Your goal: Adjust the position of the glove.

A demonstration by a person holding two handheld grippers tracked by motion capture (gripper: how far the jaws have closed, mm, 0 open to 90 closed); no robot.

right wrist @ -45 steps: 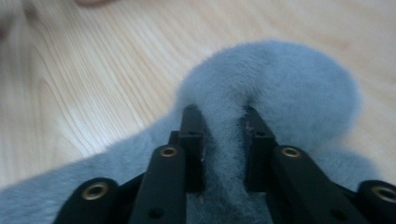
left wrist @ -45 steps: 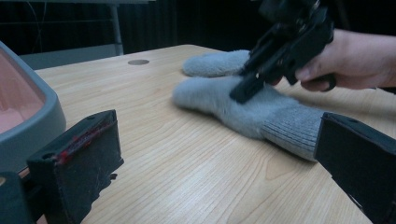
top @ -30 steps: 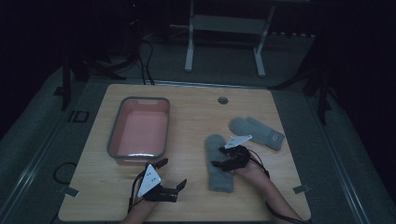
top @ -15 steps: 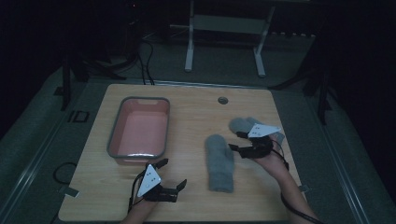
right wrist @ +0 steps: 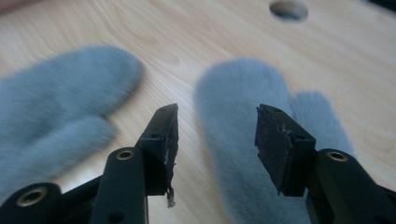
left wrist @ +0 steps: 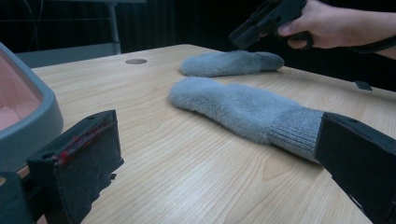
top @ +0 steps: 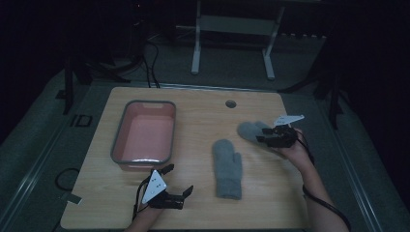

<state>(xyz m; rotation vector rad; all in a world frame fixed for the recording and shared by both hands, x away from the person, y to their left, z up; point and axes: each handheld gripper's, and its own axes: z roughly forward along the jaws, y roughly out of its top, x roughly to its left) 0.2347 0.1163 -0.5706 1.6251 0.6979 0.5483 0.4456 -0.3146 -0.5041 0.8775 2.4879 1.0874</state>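
Far mitten (top: 251, 129) under right gripper (top: 265, 137), fingers half-closing, nothing gripped; pink tub (top: 118, 147) empty.

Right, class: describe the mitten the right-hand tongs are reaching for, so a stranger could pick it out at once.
Start at the wooden table and find the round hole near its far edge. Towards the right edge from there lies a fluffy grey mitten, directly under the right tongs. Unlike its twin, the nearer mitten lying alone mid-table, this one lies farther back and crosswise.
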